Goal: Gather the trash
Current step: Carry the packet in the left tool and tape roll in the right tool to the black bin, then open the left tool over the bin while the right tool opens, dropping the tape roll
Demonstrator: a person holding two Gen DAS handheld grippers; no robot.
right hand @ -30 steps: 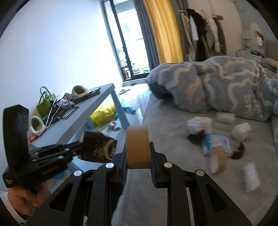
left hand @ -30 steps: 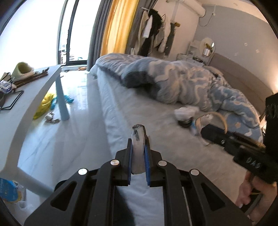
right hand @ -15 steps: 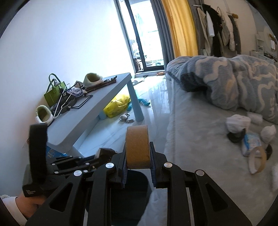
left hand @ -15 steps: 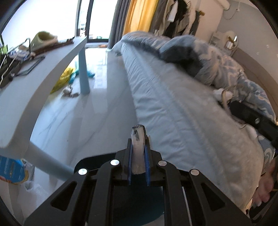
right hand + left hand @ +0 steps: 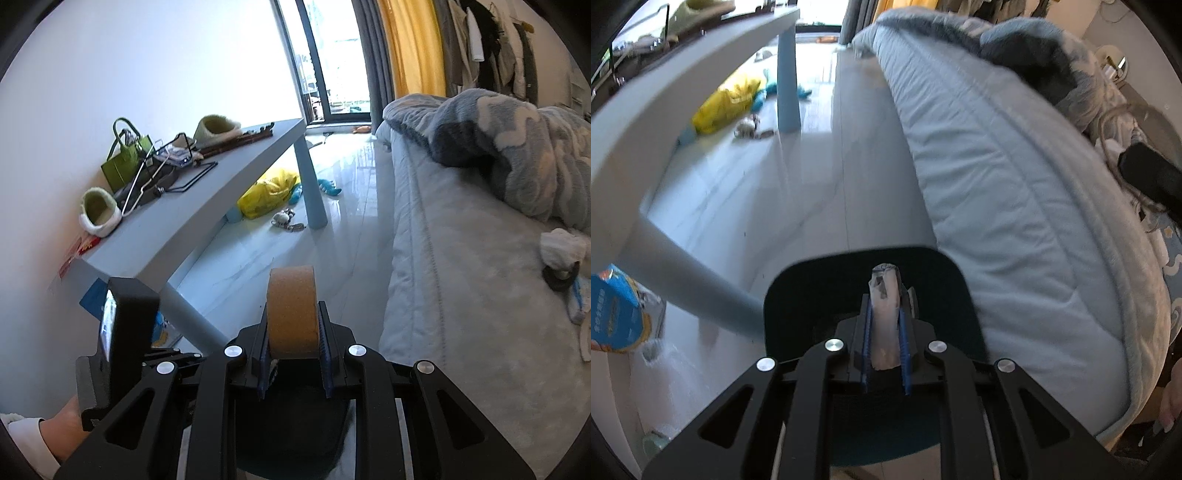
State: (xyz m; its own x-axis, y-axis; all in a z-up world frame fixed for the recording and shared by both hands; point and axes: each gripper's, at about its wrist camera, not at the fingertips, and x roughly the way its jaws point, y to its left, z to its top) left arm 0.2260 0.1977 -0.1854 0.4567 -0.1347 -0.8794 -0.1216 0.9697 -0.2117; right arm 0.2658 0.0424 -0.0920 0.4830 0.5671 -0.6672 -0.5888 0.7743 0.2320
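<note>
On the bed point(image 5: 461, 258) – trash point(image 5: 561, 247), only the right view's.

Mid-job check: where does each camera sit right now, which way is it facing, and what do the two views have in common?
Left wrist: on the left gripper, tilted steeply down at the dark bin; shows its jaws shut on a paper wad, plus the right gripper at far right.
Right wrist: on the right gripper, angled down along the floor; jaws shut on a tape roll; left hand at lower left.
Shared: bed, table, yellow bag, bin.
</note>
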